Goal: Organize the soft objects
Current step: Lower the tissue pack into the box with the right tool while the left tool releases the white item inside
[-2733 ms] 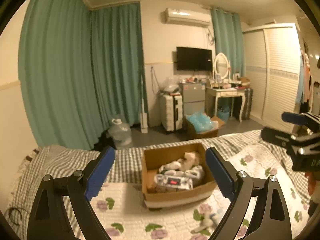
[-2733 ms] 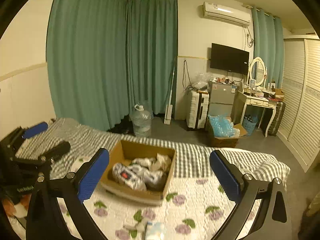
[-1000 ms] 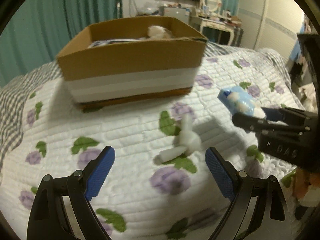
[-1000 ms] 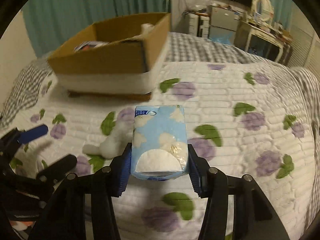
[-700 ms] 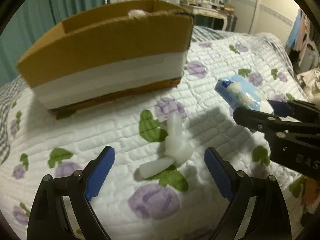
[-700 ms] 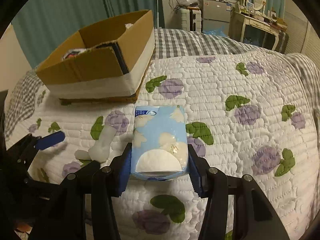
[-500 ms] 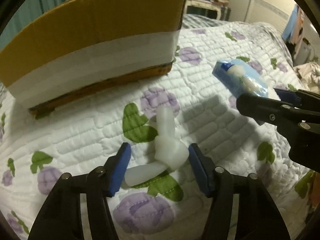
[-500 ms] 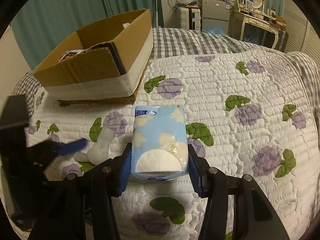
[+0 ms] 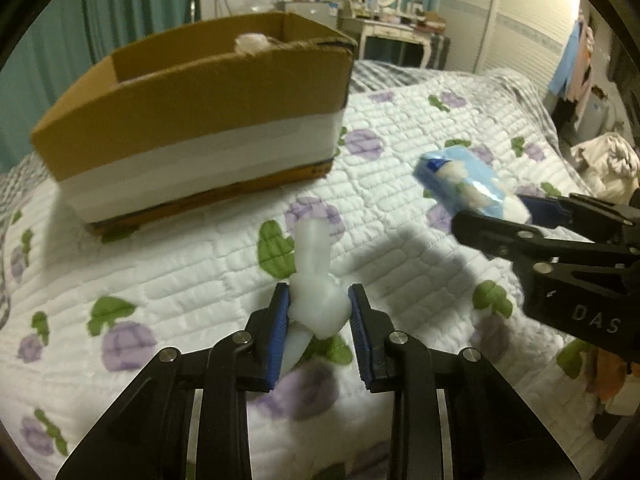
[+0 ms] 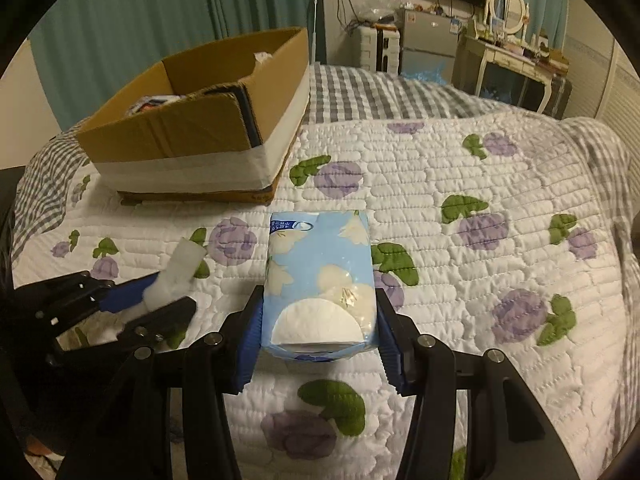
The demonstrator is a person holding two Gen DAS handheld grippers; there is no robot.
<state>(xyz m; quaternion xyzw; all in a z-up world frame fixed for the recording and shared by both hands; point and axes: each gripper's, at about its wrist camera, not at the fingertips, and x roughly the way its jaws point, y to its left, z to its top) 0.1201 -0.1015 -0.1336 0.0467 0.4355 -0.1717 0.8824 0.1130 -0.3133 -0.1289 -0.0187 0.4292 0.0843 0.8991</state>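
Observation:
My left gripper (image 9: 318, 312) is shut on a knotted white sock (image 9: 316, 296) on the flowered quilt (image 9: 180, 280); the sock also shows in the right wrist view (image 10: 176, 276). My right gripper (image 10: 318, 332) is shut on a light-blue tissue pack (image 10: 320, 280) and holds it just above the quilt; the pack also shows at the right of the left wrist view (image 9: 460, 186). A cardboard box (image 9: 192, 120) with a white band stands beyond both grippers; it holds soft items, mostly hidden by its wall. The left gripper (image 10: 132, 304) shows at the lower left of the right wrist view.
A grey checked blanket (image 10: 380, 92) covers the bed beyond the quilt. Teal curtains (image 10: 160, 20), a suitcase (image 10: 372, 48), a small fridge (image 10: 428, 36) and a dressing table (image 10: 516, 60) stand at the far wall. Clothes (image 9: 604, 164) lie at the right.
My left gripper has come down over the white sock and closed on it. My right gripper keeps hold of the tissue pack and has lifted it slightly.

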